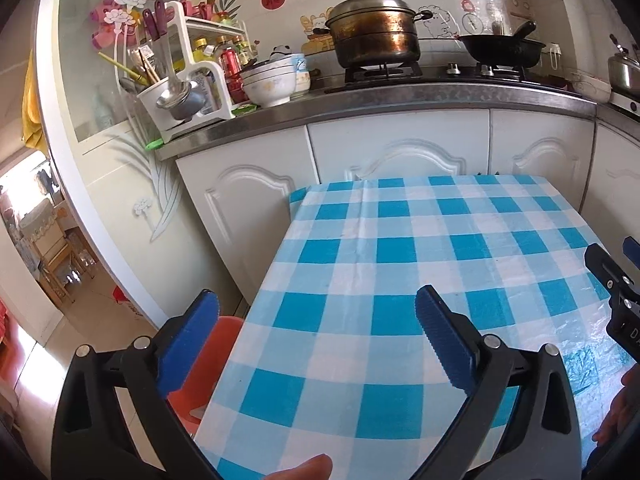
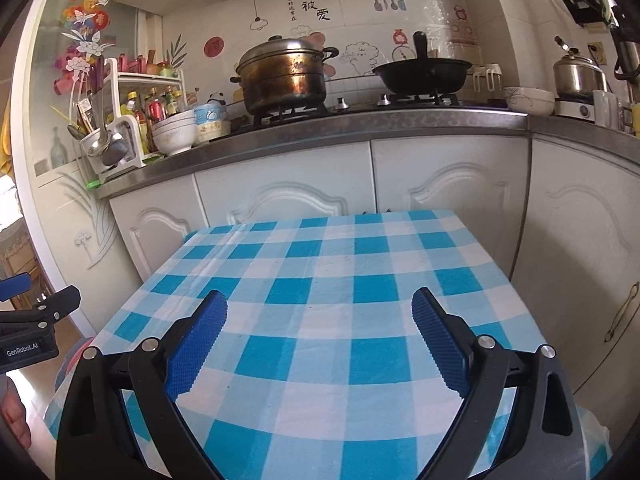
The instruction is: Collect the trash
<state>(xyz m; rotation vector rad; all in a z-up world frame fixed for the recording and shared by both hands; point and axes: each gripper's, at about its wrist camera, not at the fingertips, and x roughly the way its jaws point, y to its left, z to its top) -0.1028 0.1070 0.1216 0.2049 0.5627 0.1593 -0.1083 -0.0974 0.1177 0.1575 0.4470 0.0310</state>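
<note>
While both tools are held above the near edge of the table (image 2: 320, 272), the left gripper (image 1: 316, 316) and the right gripper (image 2: 320, 312) are seen with blue fingers spread wide and nothing between them. No trash can be made out on the blue checked tablecloth (image 1: 400, 240). An orange stool (image 1: 208, 360) is tucked at the table's left. Beyond, white cabinets (image 2: 280, 200) carry a counter where a steamer pot (image 2: 284, 76) and a black wok (image 2: 420, 72) are set on the stove.

Daylit kitchen — white cabinets (image 2: 280, 200), decorated tile wall (image 2: 360, 20), checked table (image 2: 320, 280).
</note>
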